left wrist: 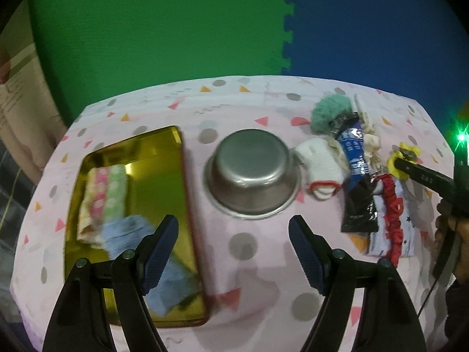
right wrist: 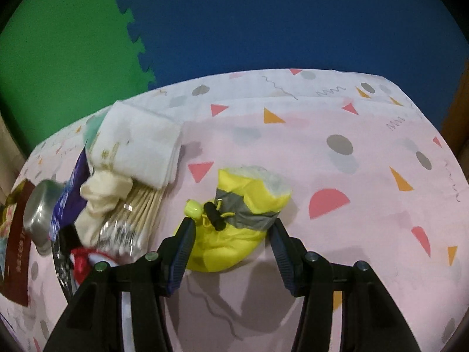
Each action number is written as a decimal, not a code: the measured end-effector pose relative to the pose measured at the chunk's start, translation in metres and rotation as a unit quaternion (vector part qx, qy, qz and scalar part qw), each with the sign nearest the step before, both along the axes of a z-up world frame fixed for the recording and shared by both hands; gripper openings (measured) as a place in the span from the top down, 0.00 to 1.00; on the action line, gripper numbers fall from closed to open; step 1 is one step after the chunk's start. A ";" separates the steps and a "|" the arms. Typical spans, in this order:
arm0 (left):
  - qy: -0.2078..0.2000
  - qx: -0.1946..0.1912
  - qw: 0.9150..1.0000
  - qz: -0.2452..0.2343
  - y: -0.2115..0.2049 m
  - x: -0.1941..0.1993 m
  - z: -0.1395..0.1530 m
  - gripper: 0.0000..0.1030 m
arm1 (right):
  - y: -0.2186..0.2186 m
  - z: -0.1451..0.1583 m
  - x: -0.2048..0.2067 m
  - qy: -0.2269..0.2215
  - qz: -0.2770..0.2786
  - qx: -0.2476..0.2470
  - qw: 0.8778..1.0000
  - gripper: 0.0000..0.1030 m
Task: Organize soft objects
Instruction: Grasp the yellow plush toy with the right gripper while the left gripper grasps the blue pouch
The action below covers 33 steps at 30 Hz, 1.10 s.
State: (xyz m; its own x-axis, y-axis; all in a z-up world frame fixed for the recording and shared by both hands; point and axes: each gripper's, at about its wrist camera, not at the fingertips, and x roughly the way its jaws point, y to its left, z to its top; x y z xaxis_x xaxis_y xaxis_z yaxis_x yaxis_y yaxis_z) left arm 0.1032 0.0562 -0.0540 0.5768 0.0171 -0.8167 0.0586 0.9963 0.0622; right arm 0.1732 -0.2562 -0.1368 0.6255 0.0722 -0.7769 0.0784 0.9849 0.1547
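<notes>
A gold tray (left wrist: 164,158) on the left holds a folded pink-and-green cloth (left wrist: 102,196) and a blue cloth (left wrist: 129,234). My left gripper (left wrist: 233,234) is open and empty above the tray's right edge. A yellow bootie (right wrist: 237,220) lies on the tablecloth. My right gripper (right wrist: 231,234) is open, with its fingers on either side of the bootie. To the bootie's left are a folded white cloth (right wrist: 140,143) and a cream sock (right wrist: 99,196). In the left wrist view a white sock (left wrist: 319,164), a green pom-pom (left wrist: 328,111) and a red-frilled cloth (left wrist: 392,214) lie at the right.
A steel bowl (left wrist: 252,173) stands upside down in the middle of the table. A dark blue packet (left wrist: 354,176) and a bundle of cotton swabs (right wrist: 137,214) lie among the soft things. Green and blue foam mats are behind the table.
</notes>
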 end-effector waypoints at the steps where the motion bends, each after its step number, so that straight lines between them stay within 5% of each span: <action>1: 0.001 0.001 1.000 -0.003 -0.004 0.002 -0.001 0.27 | -0.002 0.000 0.000 -0.001 0.000 0.009 1.000 0.48; 15: 0.008 -0.011 0.999 -0.048 -0.050 0.028 -0.006 0.27 | -0.015 0.006 0.010 -0.022 0.014 0.022 0.999 0.47; 22: 0.014 -0.016 0.998 -0.062 -0.070 0.035 -0.008 0.27 | 0.002 -0.004 0.021 -0.019 0.039 -0.011 0.999 0.47; 29: 0.018 -0.012 0.998 -0.064 -0.084 0.036 -0.012 0.27 | 0.000 -0.004 0.007 -0.022 0.041 -0.006 0.999 0.71; 33: 0.022 -0.011 0.997 -0.068 -0.091 0.035 -0.015 0.27 | -0.002 -0.003 -0.006 -0.023 0.038 -0.010 0.999 0.73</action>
State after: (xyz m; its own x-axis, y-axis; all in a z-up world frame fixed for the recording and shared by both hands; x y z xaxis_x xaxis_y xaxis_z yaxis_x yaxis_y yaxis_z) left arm 0.1380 -0.0347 -0.0691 0.5355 -0.0771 -0.8410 0.1958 0.9800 0.0349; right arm 0.1676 -0.2586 -0.1396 0.6538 0.1057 -0.7493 -0.0042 0.9907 0.1361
